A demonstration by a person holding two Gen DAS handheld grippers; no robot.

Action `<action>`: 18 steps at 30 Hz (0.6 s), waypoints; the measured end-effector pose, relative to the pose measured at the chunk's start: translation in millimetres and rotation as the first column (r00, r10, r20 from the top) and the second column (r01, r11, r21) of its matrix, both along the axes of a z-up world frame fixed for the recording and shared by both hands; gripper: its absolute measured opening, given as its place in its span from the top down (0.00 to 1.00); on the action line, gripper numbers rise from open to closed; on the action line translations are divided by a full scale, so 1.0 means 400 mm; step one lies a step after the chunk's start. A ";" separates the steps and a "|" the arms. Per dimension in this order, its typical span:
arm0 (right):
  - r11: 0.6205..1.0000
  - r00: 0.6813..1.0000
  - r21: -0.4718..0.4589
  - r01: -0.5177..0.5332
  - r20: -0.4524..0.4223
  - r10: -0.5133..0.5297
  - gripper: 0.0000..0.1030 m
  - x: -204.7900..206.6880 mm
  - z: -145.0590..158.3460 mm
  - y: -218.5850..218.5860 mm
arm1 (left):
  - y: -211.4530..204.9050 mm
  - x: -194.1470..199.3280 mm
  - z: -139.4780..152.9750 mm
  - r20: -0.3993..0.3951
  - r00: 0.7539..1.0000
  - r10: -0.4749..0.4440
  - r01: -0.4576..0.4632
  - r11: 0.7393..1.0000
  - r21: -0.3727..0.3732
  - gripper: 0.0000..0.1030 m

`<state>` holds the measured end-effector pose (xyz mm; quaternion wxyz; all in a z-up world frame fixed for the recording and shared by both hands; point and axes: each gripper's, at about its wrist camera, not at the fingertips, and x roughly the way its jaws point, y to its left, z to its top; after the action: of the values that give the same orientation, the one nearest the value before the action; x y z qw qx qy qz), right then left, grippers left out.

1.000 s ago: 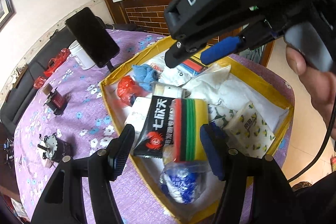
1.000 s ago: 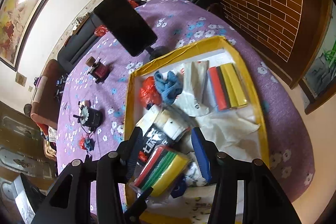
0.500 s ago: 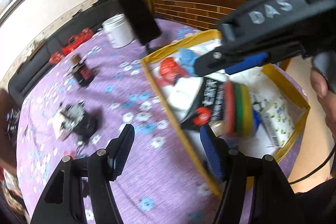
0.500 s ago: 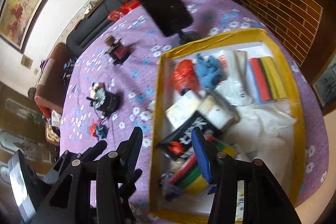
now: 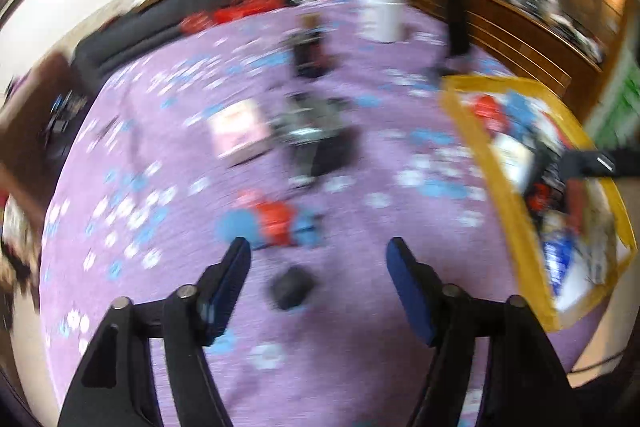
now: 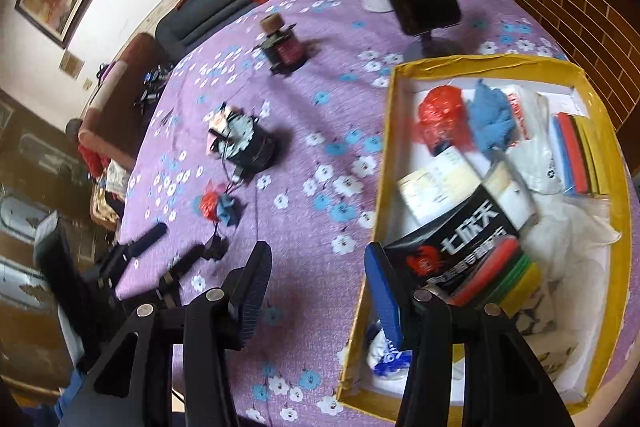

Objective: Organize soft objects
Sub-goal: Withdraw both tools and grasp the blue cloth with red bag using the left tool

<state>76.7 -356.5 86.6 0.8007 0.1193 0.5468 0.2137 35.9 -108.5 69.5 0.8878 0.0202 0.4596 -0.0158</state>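
Both tools gape empty over a purple flowered worktop (image 6: 304, 99). The left tool (image 5: 318, 253), in a blurred view, points at a red-and-blue bundle (image 5: 274, 223) at frame centre. The right tool (image 6: 316, 259) straddles the near edge of a yellow box (image 6: 382, 163), lower right, crammed with packets, cloths and sponges.
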 end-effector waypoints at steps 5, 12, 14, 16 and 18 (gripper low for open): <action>1.000 1.000 -0.011 -0.010 -0.004 0.010 0.49 -0.012 -0.009 0.009 | 0.141 0.043 -0.028 -0.063 0.990 0.125 -0.128 0.991 -0.046 0.30; 1.000 1.000 -0.019 0.021 -0.008 -0.021 0.49 -0.021 -0.016 -0.023 | 0.123 0.119 -0.076 -0.131 0.988 0.078 -0.093 0.989 -0.118 0.16; 0.999 0.999 -0.022 0.031 -0.008 -0.031 0.49 -0.024 -0.017 -0.035 | 0.108 0.133 -0.087 -0.137 0.987 0.088 -0.099 0.993 -0.069 0.16; 0.999 0.999 -0.024 0.040 -0.009 -0.041 0.49 -0.027 -0.018 -0.046 | 0.105 0.154 -0.104 -0.153 0.985 0.085 -0.097 0.993 -0.070 0.16; 0.998 0.999 -0.024 0.050 -0.013 -0.050 0.49 -0.031 -0.019 -0.058 | 0.107 0.175 -0.126 -0.179 0.980 0.093 -0.106 0.992 -0.067 0.16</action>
<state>64.3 -379.6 78.9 0.8035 0.1249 0.5516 0.1860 106.0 -65.5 19.0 0.8437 -0.0383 0.5353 0.0092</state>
